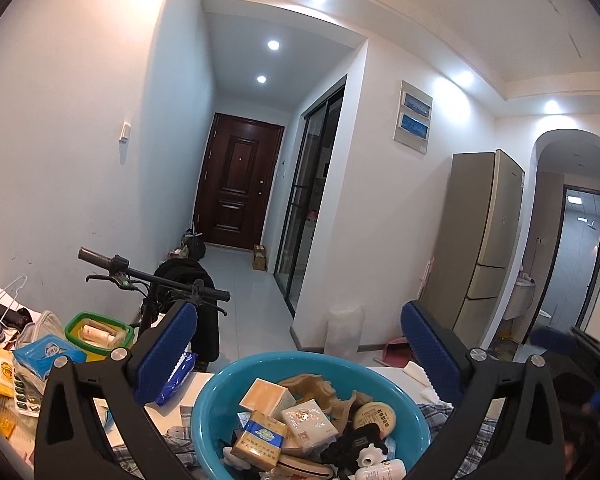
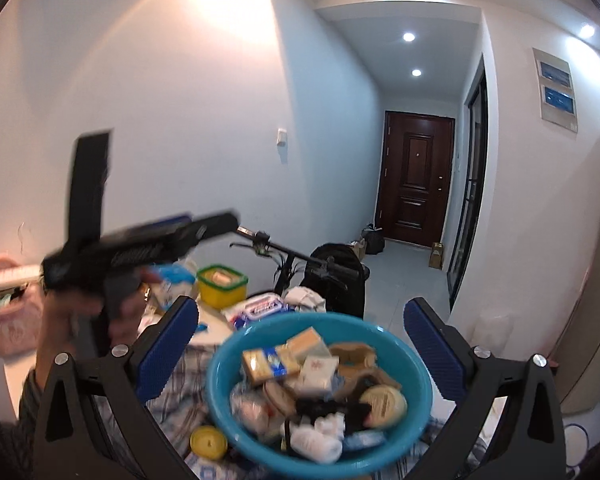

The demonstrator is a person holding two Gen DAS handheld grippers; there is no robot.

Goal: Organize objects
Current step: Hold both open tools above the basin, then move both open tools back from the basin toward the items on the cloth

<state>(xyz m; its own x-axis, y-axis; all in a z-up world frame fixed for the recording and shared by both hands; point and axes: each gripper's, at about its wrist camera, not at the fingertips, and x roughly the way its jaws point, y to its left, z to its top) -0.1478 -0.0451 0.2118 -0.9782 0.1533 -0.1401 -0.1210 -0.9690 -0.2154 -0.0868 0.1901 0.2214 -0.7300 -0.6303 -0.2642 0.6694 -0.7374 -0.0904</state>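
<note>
A blue plastic basin (image 1: 208,396) stands on a plaid cloth (image 1: 476,428) and holds small boxes, a round tin, a white bottle and dark bits. My left gripper (image 1: 302,346) hangs open above the basin's far rim, with nothing between its blue pads (image 1: 172,344). In the right wrist view the same basin (image 2: 220,376) lies below my right gripper (image 2: 302,344), which is also open and empty. A hand (image 2: 60,320) at the left of that view holds the blurred black body of the left gripper (image 2: 140,248).
A green-rimmed yellow tub (image 1: 100,334), a blue wipes pack (image 1: 180,376) and loose packets crowd the table on the left. A yellow lid (image 2: 208,442) lies by the basin and a pink bag (image 2: 8,320) stands further left. Bike handlebars (image 1: 156,276) rise behind the table. A fridge (image 1: 480,256) stands right.
</note>
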